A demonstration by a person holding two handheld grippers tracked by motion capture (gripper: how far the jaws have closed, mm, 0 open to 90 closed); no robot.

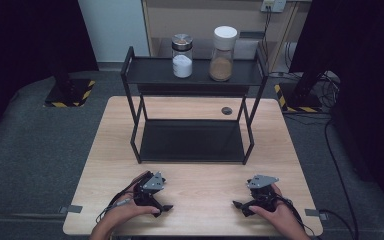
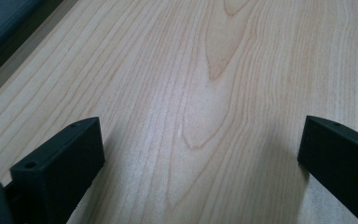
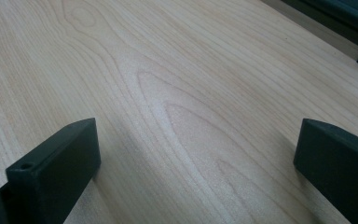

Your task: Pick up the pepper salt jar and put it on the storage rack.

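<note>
While both hands rest on the tabletop [image 1: 200,187], each tool grips nothing.
Left tool [image 1: 164,208] and right tool [image 1: 240,206]: jaws wide apart, well short of the rack [image 1: 192,75].

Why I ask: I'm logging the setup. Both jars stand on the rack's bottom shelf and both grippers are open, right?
Not quite: the two jars, white-filled and brown-filled, stand on the rack's top shelf, as the high view shows. Both grippers, left and right, are indeed open.

Smooth matt wooden table [image 2: 200,93]
</note>
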